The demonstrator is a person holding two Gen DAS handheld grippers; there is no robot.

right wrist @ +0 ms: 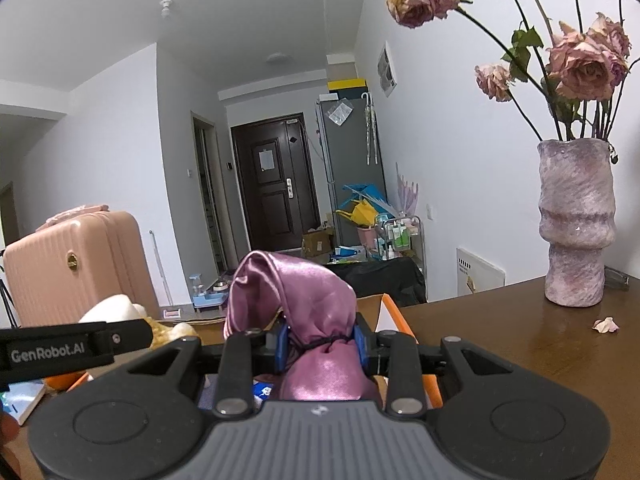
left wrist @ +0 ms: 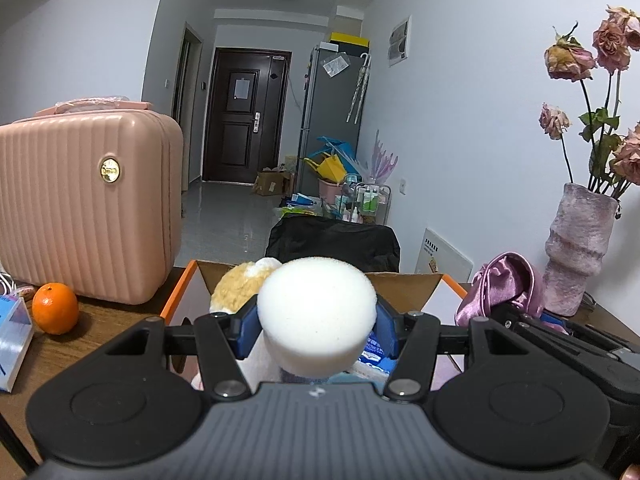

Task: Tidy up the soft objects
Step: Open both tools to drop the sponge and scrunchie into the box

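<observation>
- Left wrist view: the left gripper (left wrist: 318, 326) pinches a white sponge (left wrist: 316, 312), a squat foam cylinder with a fine porous skin, held at its sides with its round face toward the camera.
- Directly below and ahead of it lies the box (left wrist: 182, 294), open cardboard with an orange rim. A fuzzy tan plush (left wrist: 236, 288) and blue-printed packets already sit inside.
- Right wrist view: the right gripper (right wrist: 320, 346) is pressed nearly together on the tied neck of a pouch (right wrist: 300, 292), glossy purple satin. Its long axis runs up and away from the jaws and flops over to the left.
- The pouch hangs over the box's right edge (right wrist: 394, 316), so both loads look close to a drop. The sponge seems the more central of the two.
- The table (right wrist: 520, 344) is dark wood, and a rough vase (right wrist: 574, 224) stands well to the right.
</observation>
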